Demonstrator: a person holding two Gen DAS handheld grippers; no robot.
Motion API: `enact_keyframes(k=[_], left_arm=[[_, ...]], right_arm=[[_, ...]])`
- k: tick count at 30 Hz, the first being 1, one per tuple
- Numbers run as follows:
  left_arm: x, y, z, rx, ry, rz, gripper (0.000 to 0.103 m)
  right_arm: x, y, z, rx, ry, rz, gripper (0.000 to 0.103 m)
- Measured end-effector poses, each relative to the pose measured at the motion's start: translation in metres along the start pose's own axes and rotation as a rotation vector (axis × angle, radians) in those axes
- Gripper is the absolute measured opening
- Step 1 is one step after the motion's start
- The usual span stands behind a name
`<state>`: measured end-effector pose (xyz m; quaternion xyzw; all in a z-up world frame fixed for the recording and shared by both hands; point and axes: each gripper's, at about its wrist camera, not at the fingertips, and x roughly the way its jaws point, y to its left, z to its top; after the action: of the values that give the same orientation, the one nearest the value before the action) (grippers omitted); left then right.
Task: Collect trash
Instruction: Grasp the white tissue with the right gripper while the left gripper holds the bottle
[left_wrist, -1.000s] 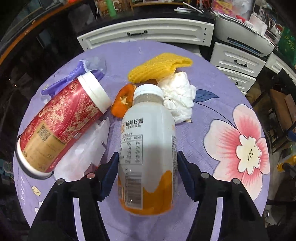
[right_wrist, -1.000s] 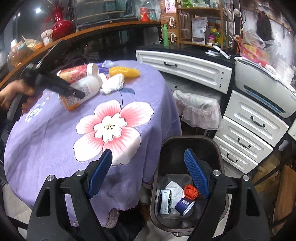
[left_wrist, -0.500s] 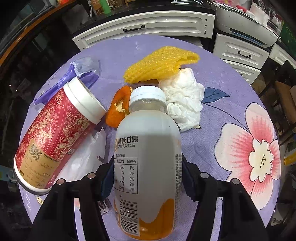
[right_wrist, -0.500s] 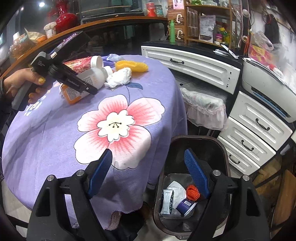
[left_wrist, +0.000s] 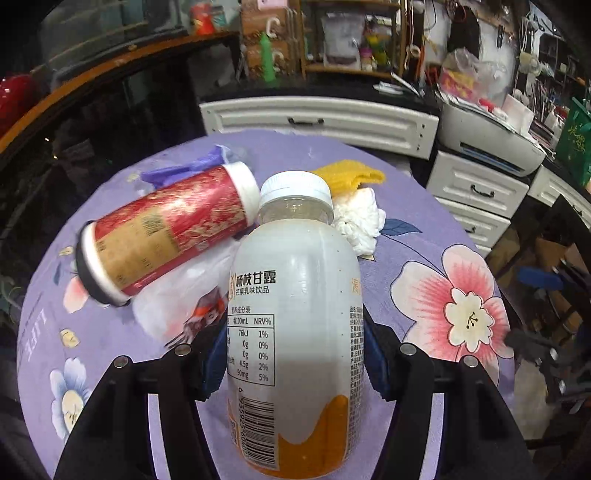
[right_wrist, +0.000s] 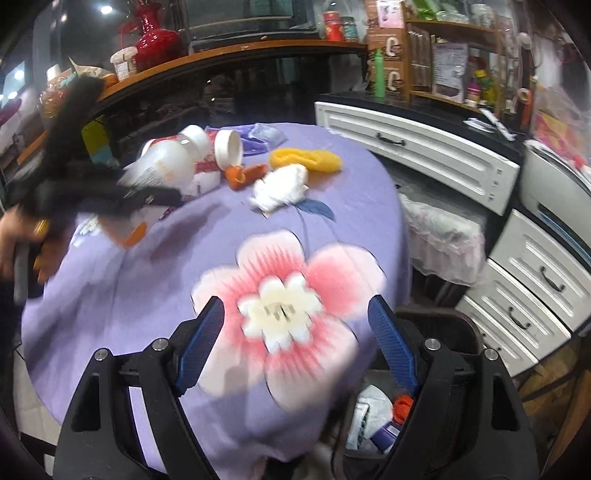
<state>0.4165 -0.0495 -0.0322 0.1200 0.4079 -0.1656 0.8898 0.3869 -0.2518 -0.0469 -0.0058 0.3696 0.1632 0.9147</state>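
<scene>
My left gripper (left_wrist: 295, 365) is shut on a white drink bottle (left_wrist: 295, 332) with an orange base and white cap, held clear of the purple flowered tablecloth (left_wrist: 424, 236). From the right wrist view the same bottle (right_wrist: 166, 166) shows tilted in the left gripper, a hand (right_wrist: 14, 236) on its handle. My right gripper (right_wrist: 295, 343) stands open and empty over the table's near edge. A red canister (left_wrist: 166, 229), crumpled white tissue (left_wrist: 358, 221), yellow foam netting (left_wrist: 347, 175), a white plastic bag (left_wrist: 177, 295) and orange peel (right_wrist: 243, 173) lie on the table.
A dark trash bin (right_wrist: 384, 406) with several scraps stands on the floor right of the table. White drawer cabinets (right_wrist: 424, 151) line the back and right. A purple bag (left_wrist: 184, 166) lies at the table's far side. A wooden shelf with a red vase (right_wrist: 151, 37) runs behind.
The left gripper has lifted the bottle off the table and tipped upward, so more of the room shows. The right gripper has swung from above the bin towards the table.
</scene>
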Motion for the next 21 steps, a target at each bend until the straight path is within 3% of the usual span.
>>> enact_keyframes(k=[8, 16, 19, 21], left_arm=[[-0.033, 0.003, -0.027, -0.108, -0.109, 0.009, 0.061], [-0.037, 0.012, -0.044, -0.184, -0.122, -0.019, 0.061], [-0.040, 0.013, -0.052, -0.192, -0.127, -0.023, 0.061], [-0.042, 0.014, -0.055, -0.190, -0.130, -0.024, 0.061]], right_arm=[[0.068, 0.019, 0.064, -0.014, 0.078, 0.006, 0.080], [0.130, 0.027, 0.096, -0.003, 0.167, -0.055, 0.078], [0.146, 0.031, 0.102, -0.007, 0.191, -0.085, 0.073], [0.153, 0.030, 0.104, 0.002, 0.206, -0.099, 0.061]])
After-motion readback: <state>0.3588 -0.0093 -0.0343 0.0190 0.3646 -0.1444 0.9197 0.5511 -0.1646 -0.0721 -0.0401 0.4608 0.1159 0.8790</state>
